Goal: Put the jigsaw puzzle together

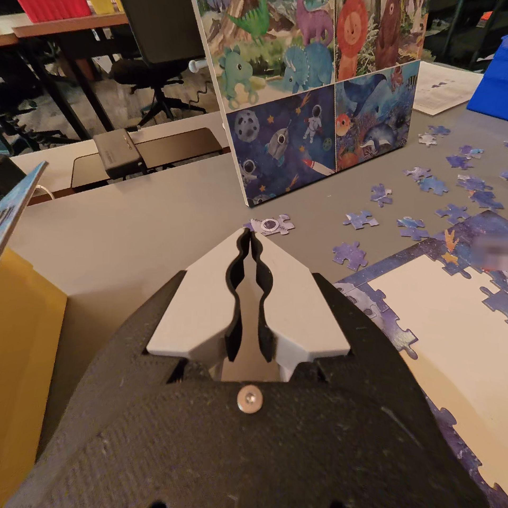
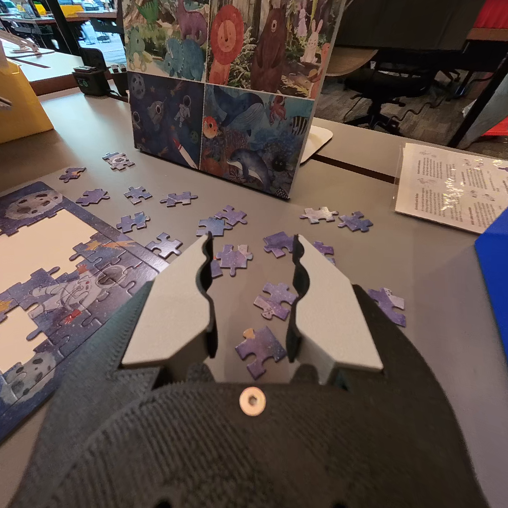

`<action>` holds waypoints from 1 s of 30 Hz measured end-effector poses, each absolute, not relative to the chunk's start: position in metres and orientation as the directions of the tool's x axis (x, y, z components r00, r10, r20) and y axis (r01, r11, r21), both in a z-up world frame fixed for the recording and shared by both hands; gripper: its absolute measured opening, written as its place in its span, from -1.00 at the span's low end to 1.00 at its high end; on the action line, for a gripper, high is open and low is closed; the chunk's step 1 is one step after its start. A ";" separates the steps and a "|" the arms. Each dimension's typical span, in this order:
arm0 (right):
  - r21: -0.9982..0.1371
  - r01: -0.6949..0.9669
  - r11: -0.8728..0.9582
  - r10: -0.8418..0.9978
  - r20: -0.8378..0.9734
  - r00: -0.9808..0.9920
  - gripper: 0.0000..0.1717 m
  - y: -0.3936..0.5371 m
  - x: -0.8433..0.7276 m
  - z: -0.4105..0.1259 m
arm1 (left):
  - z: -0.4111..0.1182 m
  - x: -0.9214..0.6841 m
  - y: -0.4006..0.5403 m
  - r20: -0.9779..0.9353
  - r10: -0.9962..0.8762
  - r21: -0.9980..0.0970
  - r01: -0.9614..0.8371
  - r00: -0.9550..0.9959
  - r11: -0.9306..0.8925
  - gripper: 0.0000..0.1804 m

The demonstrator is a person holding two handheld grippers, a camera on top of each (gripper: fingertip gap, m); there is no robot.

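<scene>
The half-built space puzzle (image 1: 384, 310) lies on a white board at the right of the left wrist view, and shows at the left of the right wrist view (image 2: 82, 288). My left gripper (image 1: 250, 233) is shut, its pads meeting at the tips. A joined pair of pieces with a porthole (image 1: 273, 225) lies flat on the table just beyond the tips. It also shows in the right wrist view (image 2: 118, 160), with no gripper at it. My right gripper (image 2: 252, 237) is open above loose purple pieces. One piece (image 2: 233, 258) lies on the table between its fingers, untouched.
The picture-covered puzzle box (image 1: 316, 96) stands upright at the back (image 2: 220, 96). Several loose pieces (image 1: 357, 220) are scattered on the grey table (image 1: 137, 233). There is a yellow box (image 1: 22, 330) on the left, a blue box (image 2: 492, 261) on the right, and a printed sheet (image 2: 453, 187). The gap from one gripper's tips to the other's is roughly 40 cm.
</scene>
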State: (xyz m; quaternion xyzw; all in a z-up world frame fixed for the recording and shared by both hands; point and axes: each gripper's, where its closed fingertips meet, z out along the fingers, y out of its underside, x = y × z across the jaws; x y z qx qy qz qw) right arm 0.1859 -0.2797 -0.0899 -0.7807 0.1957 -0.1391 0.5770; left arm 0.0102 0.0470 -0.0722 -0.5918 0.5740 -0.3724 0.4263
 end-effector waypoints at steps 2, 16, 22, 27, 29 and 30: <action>-0.959 -0.144 -0.244 -0.524 0.005 0.852 -0.36 -0.278 0.189 -0.084 | -0.071 0.010 0.050 -0.042 -0.996 -0.935 -0.354 0.073 0.013 -1.00; -0.819 0.071 -0.570 0.133 -0.006 0.991 -0.64 0.002 0.007 -0.097 | -0.060 0.006 0.043 -0.001 -1.000 -0.950 -0.311 0.028 -0.008 -0.98; -0.783 0.030 -0.621 0.071 -0.018 0.997 -0.68 0.017 0.014 -0.129 | -0.052 0.004 0.038 0.056 -0.998 -0.958 -0.283 -0.002 -0.053 -0.97; -0.739 0.023 -0.674 0.043 -0.009 0.999 -0.64 0.012 0.022 -0.146 | -0.052 0.003 0.045 0.052 -0.999 -0.958 -0.281 0.017 -0.055 -0.97; -0.719 0.028 -0.694 0.031 0.009 0.999 -0.61 0.009 0.029 -0.150 | -0.053 0.001 0.051 0.052 -0.998 -0.957 -0.284 0.032 -0.059 -0.97; -0.708 0.038 -0.706 0.023 0.030 0.999 -0.60 0.007 0.034 -0.152 | -0.053 0.001 0.052 0.058 -0.998 -0.957 -0.283 0.036 -0.066 -0.97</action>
